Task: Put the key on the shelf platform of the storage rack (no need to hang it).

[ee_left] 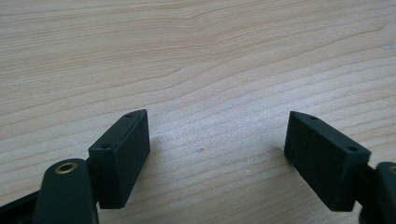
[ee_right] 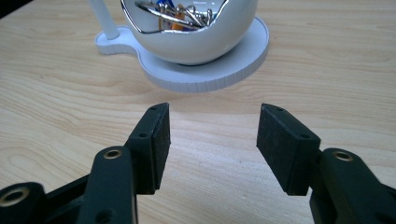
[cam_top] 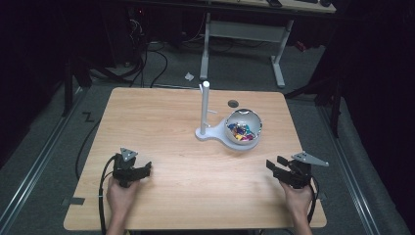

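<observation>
A white bowl (cam_top: 243,128) holding several coloured small items sits on a white base (cam_top: 209,133) with an upright white post (cam_top: 205,105), right of the table's centre. In the right gripper view the bowl (ee_right: 196,32) and its base (ee_right: 219,70) lie just ahead of my right gripper (ee_right: 212,135), whose jaws stand open with only bare wood between them. That right gripper (cam_top: 275,165) is near the front right of the table, in a hand. My left gripper (cam_top: 146,169) rests at the front left, and in its own view the left gripper (ee_left: 217,140) stands wide open over bare wood.
The light wooden table (cam_top: 161,122) has a small round hole (cam_top: 233,103) behind the bowl. Cables trail from both grippers off the front edge. A desk frame (cam_top: 244,34) and floor cables lie beyond the far edge.
</observation>
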The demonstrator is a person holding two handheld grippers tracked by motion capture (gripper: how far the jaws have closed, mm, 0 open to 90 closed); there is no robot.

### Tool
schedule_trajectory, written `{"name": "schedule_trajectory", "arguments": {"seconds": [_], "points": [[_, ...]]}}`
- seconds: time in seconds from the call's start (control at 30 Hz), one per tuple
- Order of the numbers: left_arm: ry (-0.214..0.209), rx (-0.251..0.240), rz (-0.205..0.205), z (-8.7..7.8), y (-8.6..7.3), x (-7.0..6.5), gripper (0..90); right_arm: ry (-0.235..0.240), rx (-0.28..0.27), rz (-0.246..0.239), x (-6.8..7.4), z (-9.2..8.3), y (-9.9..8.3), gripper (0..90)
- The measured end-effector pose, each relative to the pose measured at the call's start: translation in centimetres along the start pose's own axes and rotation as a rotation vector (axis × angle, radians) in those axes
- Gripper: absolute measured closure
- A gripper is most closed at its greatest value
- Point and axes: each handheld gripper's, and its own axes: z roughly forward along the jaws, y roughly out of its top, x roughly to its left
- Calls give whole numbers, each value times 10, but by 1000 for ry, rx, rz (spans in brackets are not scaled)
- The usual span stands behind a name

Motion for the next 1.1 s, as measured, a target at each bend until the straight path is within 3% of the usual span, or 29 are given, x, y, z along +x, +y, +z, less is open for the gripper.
{"name": "schedule_trajectory", "arguments": {"seconds": [0.33, 1.1], "points": [[0, 0, 0, 0, 0, 0, 227, -23, 66, -23, 4, 22, -9, 446], [-1, 0, 2, 0, 0, 0, 226, -106, 107, -70, 8, 43, -22, 442]]}}
